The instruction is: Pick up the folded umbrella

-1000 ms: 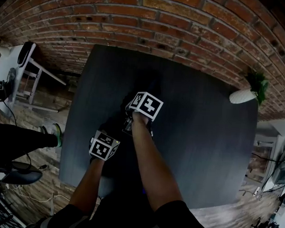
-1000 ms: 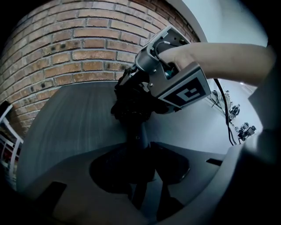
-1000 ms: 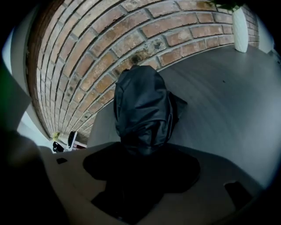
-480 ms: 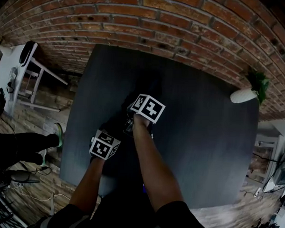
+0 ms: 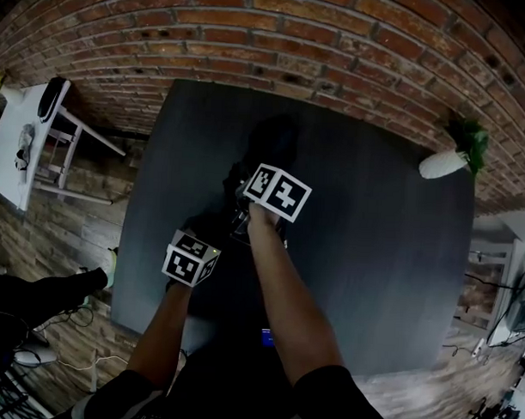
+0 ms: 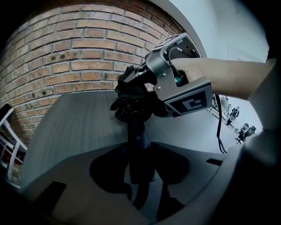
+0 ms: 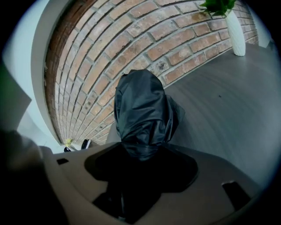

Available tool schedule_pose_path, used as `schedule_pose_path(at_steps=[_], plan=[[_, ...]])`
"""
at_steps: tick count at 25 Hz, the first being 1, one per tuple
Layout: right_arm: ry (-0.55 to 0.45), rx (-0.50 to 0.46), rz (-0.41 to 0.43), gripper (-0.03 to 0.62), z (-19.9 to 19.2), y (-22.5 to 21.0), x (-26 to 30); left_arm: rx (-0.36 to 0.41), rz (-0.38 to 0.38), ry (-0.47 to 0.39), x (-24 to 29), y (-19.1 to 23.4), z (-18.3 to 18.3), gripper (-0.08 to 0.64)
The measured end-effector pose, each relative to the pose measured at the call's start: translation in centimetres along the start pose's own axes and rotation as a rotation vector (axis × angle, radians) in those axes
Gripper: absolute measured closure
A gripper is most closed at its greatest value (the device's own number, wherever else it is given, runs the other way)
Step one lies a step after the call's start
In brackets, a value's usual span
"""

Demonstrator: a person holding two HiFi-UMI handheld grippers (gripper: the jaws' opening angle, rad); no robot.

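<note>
1. A dark grey table (image 5: 373, 251) stands against a curved red brick wall (image 5: 277, 33) on a wooden floor. In the head view a white vase (image 5: 440, 164) with a green plant (image 5: 467, 134) sits on the table's far right corner. A white side table (image 5: 24, 144) stands apart to the left.
2. Also in the head view, two bare forearms reach over the near-left part of the table. The left gripper (image 5: 200, 230) is nearer the person, and the right gripper (image 5: 244, 188) is just beyond it, both angled downward. What lies between them is lost against the dark top.
3. The left gripper view shows the folded umbrella (image 6: 137, 132) running straight out from this gripper's jaws. Its black cylindrical handle (image 6: 137, 149) is clamped between them, with a strap (image 6: 140, 197) hanging below. Further out, the right gripper's jaws are closed on the bunched black canopy (image 6: 129, 99), with a hand wrapped round the gripper's body. The umbrella is carried between the two grippers over the table.
4. In the right gripper view the shiny black canopy fills the space between this gripper's jaws, which grip its near end. The rest bulges forward, with the table and brick wall behind it. The vase and plant stand at the upper right, well apart from the umbrella.
</note>
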State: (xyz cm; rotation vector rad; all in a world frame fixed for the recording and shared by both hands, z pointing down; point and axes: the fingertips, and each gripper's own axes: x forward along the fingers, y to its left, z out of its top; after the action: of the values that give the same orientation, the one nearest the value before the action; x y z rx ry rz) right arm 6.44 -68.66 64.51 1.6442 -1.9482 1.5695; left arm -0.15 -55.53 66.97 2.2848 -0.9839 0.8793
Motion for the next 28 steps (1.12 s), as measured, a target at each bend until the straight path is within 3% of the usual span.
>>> schedule_pose_path(at_steps=[7,19,28], plan=[[-0.076,-0.074,0.137,0.318,2.1,3.0,-3.5,-0.013,-0.028,-0.081,-1.9,-1.5,2.2,0.402],[-0.208,-0.285,0.484,0.318,3.7,10.4,-12.4,-0.049,-0.1,-0.212,-6.2,-4.6,5.1,0.402],[-0.24,-0.458,0.721,0.318,2.7,14.8,-19.7,-0.044,-0.264,-0.304,-9.5,-8.7,6.2,0.402]])
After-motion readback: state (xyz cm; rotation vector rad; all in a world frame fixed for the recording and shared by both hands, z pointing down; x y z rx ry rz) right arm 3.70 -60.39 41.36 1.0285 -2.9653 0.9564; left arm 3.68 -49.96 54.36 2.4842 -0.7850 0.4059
